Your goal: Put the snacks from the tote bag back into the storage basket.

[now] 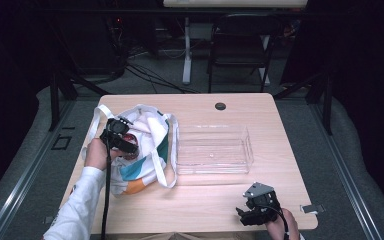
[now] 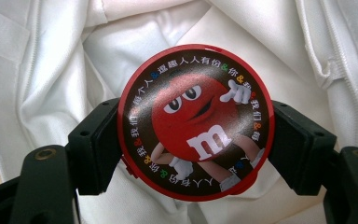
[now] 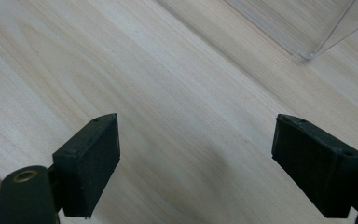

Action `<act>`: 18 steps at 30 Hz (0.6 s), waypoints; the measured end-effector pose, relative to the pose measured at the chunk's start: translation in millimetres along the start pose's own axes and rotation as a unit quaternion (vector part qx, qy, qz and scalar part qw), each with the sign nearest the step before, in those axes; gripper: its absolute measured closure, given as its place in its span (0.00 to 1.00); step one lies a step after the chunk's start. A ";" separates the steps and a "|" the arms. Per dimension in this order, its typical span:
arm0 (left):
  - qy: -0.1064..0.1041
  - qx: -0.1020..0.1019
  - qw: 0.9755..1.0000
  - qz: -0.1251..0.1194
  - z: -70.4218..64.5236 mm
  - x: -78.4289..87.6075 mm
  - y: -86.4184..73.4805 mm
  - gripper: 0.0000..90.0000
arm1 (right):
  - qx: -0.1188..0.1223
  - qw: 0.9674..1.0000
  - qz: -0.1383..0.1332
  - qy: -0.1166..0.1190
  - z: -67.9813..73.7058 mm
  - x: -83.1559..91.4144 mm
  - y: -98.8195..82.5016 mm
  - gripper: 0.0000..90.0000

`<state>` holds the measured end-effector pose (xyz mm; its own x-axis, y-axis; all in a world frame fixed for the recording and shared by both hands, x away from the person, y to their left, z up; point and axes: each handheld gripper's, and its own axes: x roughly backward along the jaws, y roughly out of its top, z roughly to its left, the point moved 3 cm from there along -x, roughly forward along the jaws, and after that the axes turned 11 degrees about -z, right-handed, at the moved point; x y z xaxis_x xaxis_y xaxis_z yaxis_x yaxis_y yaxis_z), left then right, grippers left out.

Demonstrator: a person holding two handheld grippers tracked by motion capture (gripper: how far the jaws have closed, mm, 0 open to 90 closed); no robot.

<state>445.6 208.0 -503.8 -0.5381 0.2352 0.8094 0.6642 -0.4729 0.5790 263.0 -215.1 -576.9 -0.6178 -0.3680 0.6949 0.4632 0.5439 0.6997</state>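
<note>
The left gripper (image 2: 193, 140) is clamped across a round red candy tin (image 2: 196, 122), one jaw on each side of its rim, with the printed lid facing the left gripper view's camera. In the high view the left gripper (image 1: 125, 145) hangs over the open mouth of the white tote bag (image 1: 152, 165), so the tin is lifted just above the white lining rather than resting on the tabletop (image 1: 205, 200).

The clear plastic bin (image 1: 214, 150) lies at about three o'clock from the left gripper, just beside the bag, its long axis running nine to three; nothing is inside it (the likely place for the tin, I judge). The left hand is plainly the nearer one.

The right gripper (image 1: 255, 210) rests at the tabletop's near edge, roughly five o'clock from the bin, jaws wide and holding nothing.
</note>
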 end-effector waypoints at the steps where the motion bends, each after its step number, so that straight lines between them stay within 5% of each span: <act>1: -0.001 0.002 1.000 -0.003 -0.1 1.0 0.4 0.29 | 0.000 1.000 0.000 0.000 0.0 0.0 0.0 0.16; 18: -0.002 0.005 1.000 -0.027 0.7 18.3 7.6 0.29 | -0.002 1.000 -0.001 -0.001 -0.2 -0.2 0.1 0.16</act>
<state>441.2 209.4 -484.5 -0.5707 0.2634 0.7778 0.6396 -0.4514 0.6222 263.3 -215.1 -577.0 -0.6202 -0.3680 0.6928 0.4635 0.5405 0.7021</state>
